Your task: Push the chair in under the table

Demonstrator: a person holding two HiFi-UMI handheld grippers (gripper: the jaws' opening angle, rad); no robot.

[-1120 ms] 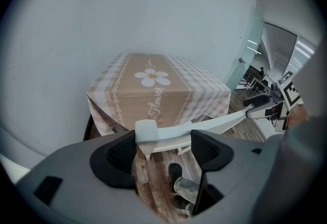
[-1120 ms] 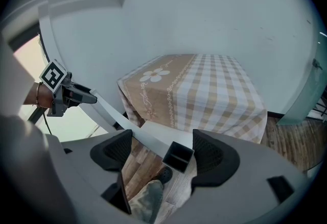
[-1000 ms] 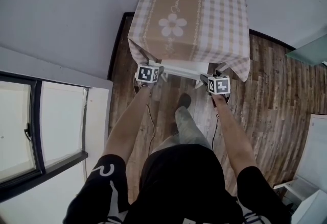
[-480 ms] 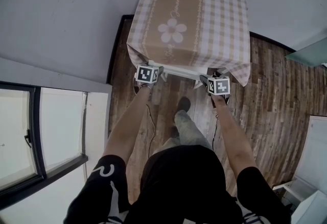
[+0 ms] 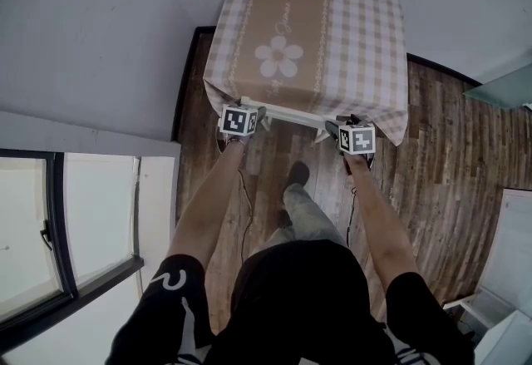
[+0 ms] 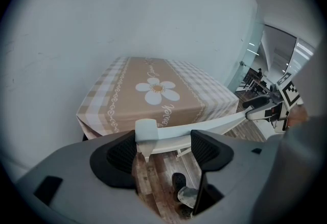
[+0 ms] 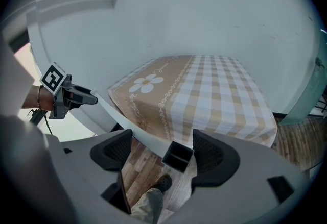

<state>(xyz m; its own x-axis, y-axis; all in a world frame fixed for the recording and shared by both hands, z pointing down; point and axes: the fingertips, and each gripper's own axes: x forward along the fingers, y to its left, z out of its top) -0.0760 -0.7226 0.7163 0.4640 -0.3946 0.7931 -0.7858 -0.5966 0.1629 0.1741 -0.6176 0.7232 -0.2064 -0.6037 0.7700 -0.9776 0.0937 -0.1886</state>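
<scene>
The table (image 5: 307, 31) wears a beige checked cloth with a white daisy. The chair's white top rail (image 5: 287, 112) lies along the cloth's near edge, and its seat is hidden under the table. My left gripper (image 5: 259, 114) is at the rail's left end and my right gripper (image 5: 335, 128) at its right end. In the left gripper view the jaws (image 6: 163, 149) stand wide with the rail's end (image 6: 145, 130) beside the left pad. In the right gripper view the jaws (image 7: 163, 154) are wide apart around the rail's dark end (image 7: 177, 156), with a gap on both sides.
A grey wall backs the table. A window (image 5: 50, 214) sits low at the left. Wooden floor (image 5: 440, 147) runs to the right toward white furniture (image 5: 507, 272). The person's foot (image 5: 298, 175) is just behind the chair.
Both grippers and the chair's rail have moved toward the table. The rail now sits closer under the cloth's hanging edge, and the person has stepped forward.
</scene>
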